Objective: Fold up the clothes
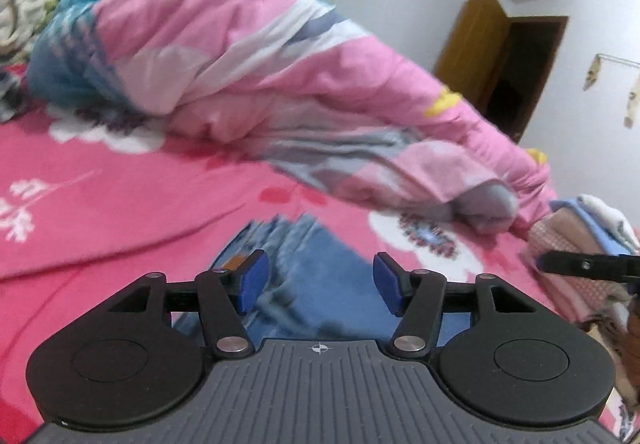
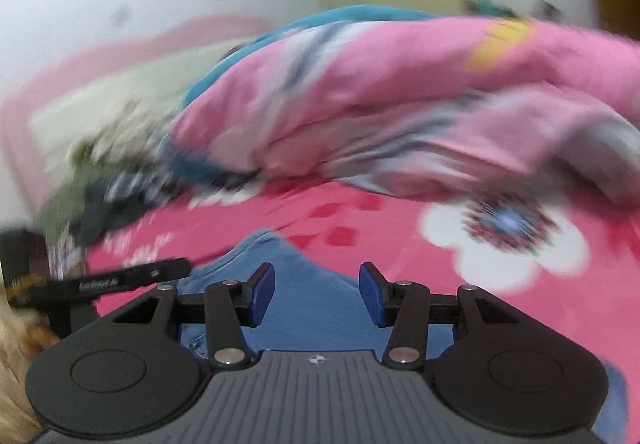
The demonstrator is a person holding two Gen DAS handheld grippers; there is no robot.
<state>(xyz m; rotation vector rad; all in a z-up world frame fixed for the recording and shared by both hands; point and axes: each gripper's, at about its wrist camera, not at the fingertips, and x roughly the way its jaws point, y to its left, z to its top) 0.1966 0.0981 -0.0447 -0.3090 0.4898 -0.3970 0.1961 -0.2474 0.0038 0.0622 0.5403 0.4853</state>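
My left claw (image 1: 320, 286) and right claw (image 2: 317, 292) both gape half open, gripping nothing, above the blue jeans (image 1: 304, 276); quilt (image 1: 248, 56) at twelve o'clock.

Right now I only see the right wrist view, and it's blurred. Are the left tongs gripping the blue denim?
Observer: No. The left tongs stand open over the denim garment, with nothing pinched between the pads.
Operator: Is any other clothing nearby that I can't see?
Observer: Yes, a layered pile of clothes lies at the right of the left wrist view, beside the end of the pink quilt.
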